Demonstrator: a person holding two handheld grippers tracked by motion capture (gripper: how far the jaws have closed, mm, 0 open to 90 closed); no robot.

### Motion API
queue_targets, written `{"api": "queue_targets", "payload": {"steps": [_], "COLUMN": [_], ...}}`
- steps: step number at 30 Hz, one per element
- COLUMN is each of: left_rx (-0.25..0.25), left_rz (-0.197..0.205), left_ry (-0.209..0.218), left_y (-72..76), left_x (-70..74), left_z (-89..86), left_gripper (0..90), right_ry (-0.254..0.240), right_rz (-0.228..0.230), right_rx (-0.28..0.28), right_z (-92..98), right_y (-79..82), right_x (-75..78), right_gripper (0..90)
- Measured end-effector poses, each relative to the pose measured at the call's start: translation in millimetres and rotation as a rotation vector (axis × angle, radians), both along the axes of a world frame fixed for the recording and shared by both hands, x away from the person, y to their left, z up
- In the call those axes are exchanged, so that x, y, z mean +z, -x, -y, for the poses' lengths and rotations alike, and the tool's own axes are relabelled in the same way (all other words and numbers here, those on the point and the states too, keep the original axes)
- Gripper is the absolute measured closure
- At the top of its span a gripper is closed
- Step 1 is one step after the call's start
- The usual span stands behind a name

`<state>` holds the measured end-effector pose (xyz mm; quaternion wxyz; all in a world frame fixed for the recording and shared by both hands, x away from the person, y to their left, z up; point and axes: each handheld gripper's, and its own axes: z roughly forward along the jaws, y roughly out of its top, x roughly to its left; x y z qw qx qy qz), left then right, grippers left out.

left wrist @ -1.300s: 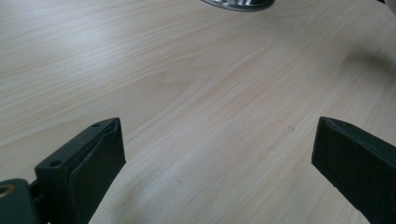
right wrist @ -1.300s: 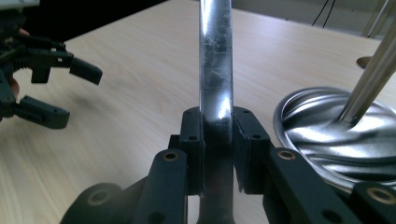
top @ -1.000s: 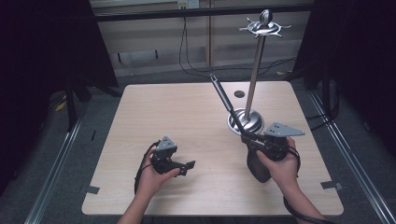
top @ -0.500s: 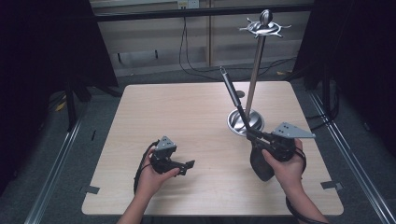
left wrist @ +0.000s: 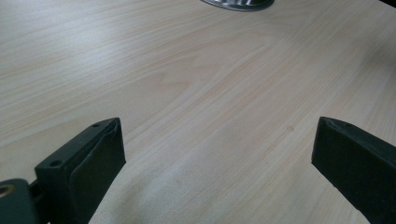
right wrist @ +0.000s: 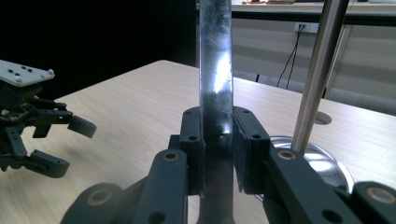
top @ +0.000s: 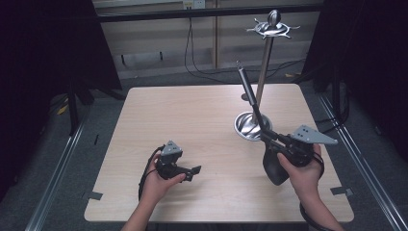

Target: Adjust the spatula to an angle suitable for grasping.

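two grippers showed in the high view: the right gripper (top: pixel 269 140) was clamped on a black-headed utensil (top: pixel 248 96) just in front of the metal stand (top: pixel 262 72), its handle slanting up beside the pole, while the left gripper (top: pixel 192 172) rested well to the stand's left with jaws spread and empty. the left gripper view had those jaws wide over bare table (left wrist: pixel 196 93), the stand's base (left wrist: pixel 237 3) far ahead. in the right gripper view the pads pinched the utensil's handle (right wrist: pixel 215 70) left of the pole (right wrist: pixel 320 74), so the hanging step looked under way, and the next move probably called for raising the handle end to the stand's top hooks (top: pixel 273 29).

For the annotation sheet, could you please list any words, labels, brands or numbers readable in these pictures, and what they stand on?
None can be read: the utensil, right gripper, left gripper, metal stand and table bear no legible text.
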<state>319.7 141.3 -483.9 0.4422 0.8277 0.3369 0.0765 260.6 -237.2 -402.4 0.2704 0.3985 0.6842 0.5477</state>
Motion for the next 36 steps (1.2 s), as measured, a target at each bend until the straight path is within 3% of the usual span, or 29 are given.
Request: {"api": "queue_targets", "payload": {"steps": [24,36], "left_rx": [-0.005,-0.006], "left_rz": [-0.011,-0.016], "left_ry": [-0.004,-0.016], "left_y": [0.3,-0.8], "left_x": [-3.9,-4.2], "left_z": [2.2,1.2], "left_gripper": [2.5,2.5], "right_ry": [0.004,-0.034], "right_rz": [0.042,0.089], "right_rx": [-0.008,-0.039], "right_z": [24.9,27.8], "right_y": [14.0,13.4], "right_x": [29.4,42.7], "right_gripper": [75.9,75.9]}}
